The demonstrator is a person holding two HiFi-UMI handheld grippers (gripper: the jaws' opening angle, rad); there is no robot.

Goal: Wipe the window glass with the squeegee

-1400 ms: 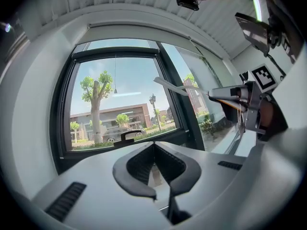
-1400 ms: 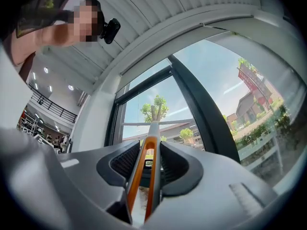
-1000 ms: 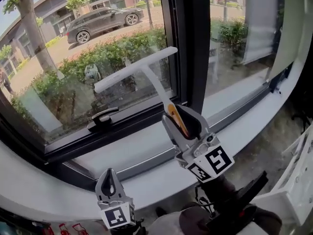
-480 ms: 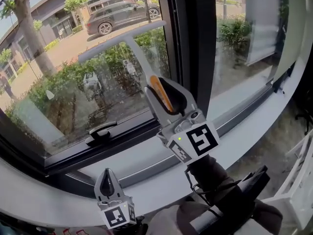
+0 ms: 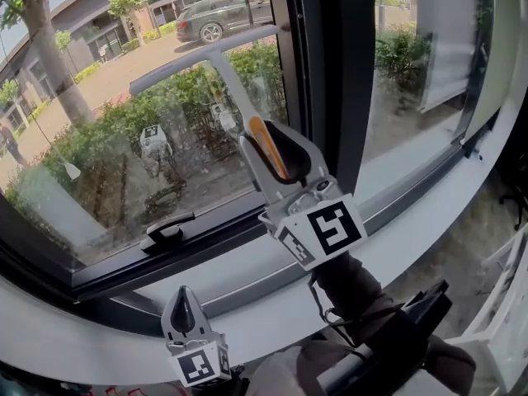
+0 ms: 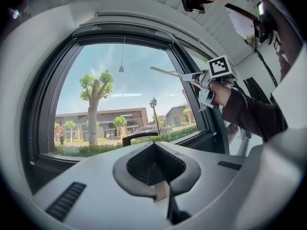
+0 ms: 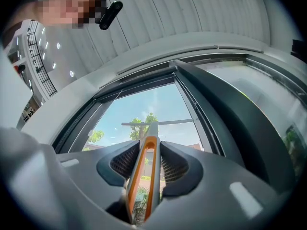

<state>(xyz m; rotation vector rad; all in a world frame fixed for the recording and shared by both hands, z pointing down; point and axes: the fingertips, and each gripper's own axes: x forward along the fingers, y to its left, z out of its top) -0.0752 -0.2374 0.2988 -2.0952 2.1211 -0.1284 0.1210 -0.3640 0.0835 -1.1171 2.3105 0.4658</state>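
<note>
Squeegee (image 7: 144, 176) between fingers (image 7: 176, 169) — window glass (image 7: 136, 104) beyond

White window sill (image 5: 264, 320) sweeping in a curve across the bottom, left to right. Dark window frame (image 5: 115, 266) standing right along it, black handle (image 5: 169, 228) lying flat on the bottom rail. Window glass (image 5: 99, 139) rising from that rail. Greyish floor (image 5: 466, 254) down below at right.

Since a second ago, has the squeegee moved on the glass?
Yes. The squeegee has gone up the window glass: its blade sits much farther above the window handle than before.
</note>
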